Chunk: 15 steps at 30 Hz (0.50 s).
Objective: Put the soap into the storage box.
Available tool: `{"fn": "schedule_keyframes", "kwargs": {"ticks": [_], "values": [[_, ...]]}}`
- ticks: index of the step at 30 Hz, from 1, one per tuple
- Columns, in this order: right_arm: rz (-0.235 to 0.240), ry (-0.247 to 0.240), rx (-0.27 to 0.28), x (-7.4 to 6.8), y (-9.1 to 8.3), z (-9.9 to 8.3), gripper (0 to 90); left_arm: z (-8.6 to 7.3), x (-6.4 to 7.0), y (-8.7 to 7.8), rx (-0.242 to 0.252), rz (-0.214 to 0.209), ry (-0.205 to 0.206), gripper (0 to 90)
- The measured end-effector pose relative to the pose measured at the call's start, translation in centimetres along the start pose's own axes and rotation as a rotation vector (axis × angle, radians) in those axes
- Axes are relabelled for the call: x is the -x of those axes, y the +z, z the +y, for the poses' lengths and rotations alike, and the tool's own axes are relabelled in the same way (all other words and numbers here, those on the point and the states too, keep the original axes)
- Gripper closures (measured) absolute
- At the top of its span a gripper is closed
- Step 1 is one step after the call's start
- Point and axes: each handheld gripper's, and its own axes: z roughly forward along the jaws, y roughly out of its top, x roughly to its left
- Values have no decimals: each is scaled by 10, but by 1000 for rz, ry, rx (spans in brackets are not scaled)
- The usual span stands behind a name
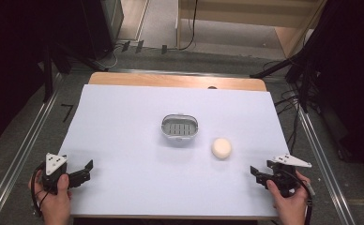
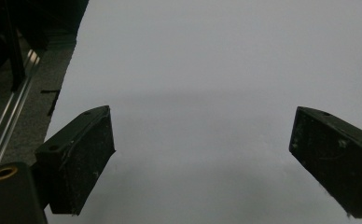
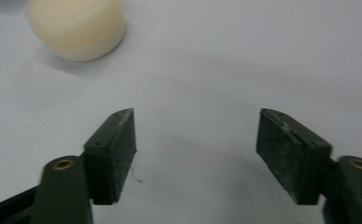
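The cream soap lies ahead-left of the right gripper (fingers wide, empty); left gripper likewise spread.

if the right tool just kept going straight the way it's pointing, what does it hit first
Probably nothing at first. The right tool is open over the bare white sheet. The cream soap sits ahead but left of its line, so it would likely pass beside it, though depth is hard to judge.
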Motion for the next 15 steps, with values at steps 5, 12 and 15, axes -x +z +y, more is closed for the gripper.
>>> {"fn": "schedule_keyframes", "kwargs": {"ticks": [5, 12, 15], "values": [[-24, -62, -31, -15, 6, 7, 299, -1, -1, -1, 13, -8, -9, 73], [24, -91, -82, -32, 16, 22, 209, -1, 1, -2, 12, -14, 14, 73], [37, -83, -99, -34, 18, 24, 196, -1, 1, -2, 11, -12, 22, 73]]}}
